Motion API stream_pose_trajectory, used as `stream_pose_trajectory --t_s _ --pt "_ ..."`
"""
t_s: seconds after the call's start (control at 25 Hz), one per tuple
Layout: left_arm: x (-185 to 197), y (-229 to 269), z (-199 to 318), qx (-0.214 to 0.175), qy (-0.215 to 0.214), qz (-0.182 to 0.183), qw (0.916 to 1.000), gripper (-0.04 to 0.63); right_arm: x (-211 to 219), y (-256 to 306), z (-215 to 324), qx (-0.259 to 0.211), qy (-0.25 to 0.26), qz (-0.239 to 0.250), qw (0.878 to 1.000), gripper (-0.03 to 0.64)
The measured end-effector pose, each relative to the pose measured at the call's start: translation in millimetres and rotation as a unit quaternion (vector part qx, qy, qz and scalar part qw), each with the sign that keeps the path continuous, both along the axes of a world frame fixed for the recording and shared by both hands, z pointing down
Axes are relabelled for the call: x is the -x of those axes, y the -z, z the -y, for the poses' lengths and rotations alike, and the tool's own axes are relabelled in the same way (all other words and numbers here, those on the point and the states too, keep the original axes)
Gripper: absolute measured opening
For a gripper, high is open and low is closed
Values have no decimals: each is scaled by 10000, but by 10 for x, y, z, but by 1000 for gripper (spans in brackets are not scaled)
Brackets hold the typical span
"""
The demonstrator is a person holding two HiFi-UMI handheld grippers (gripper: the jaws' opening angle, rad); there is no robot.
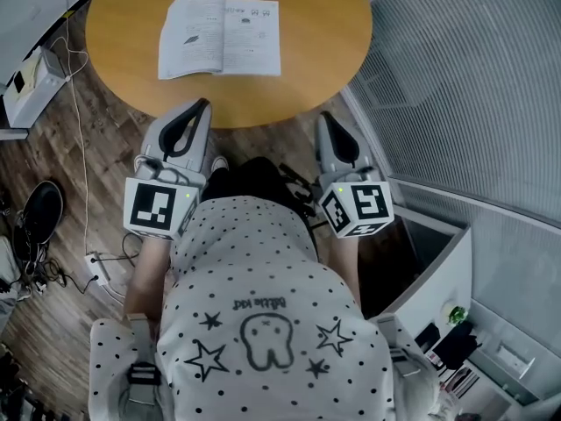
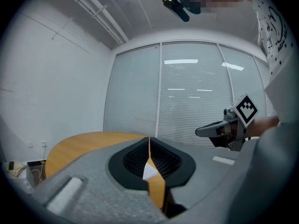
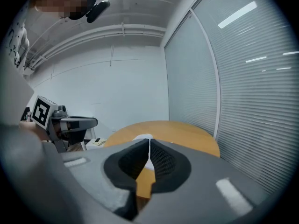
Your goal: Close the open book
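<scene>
An open book [image 1: 219,35] lies flat with white printed pages up on the round wooden table [image 1: 324,24], toward its far left part. My left gripper [image 1: 203,103] is shut and empty, its tips at the table's near edge, below the book. My right gripper [image 1: 323,115] is also shut and empty, at the near edge further right. In the left gripper view the shut gripper [image 2: 149,140] points level across the table [image 2: 84,143]. In the right gripper view the shut gripper [image 3: 149,142] points toward the table [image 3: 187,132], with a sliver of the book [image 3: 142,137] just beyond.
A glass wall with blinds [image 1: 473,86] curves close along the table's right side. On the wood floor at left are a white box [image 1: 31,82], a cable to a power strip [image 1: 96,268] and a black shoe [image 1: 39,209]. A white cabinet [image 1: 438,270] stands at lower right.
</scene>
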State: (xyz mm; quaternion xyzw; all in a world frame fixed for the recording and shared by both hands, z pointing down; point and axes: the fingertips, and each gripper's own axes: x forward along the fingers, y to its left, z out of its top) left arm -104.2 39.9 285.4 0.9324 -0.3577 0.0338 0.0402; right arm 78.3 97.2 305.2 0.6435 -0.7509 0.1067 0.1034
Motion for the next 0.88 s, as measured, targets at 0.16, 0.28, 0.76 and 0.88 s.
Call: stream_pose_trajectory --t_s 0.16,0.28,0.76,0.88 --pt "46 -127 216 134 -57 53 9999 15 45 -68 194 88 -80 69 9999 11" --pt "-65 -271 499 313 -53 117 9994 15 -65 -270 462 284 -115 197 9993 11" --pt "-159 -423 1253 546 539 202 9968 15 -359 -353 1357 417 267 211 9986 11" --pt "-270 -403 1465 483 691 156 9963 15 -534 -354 1598 408 337 184 9984 11"
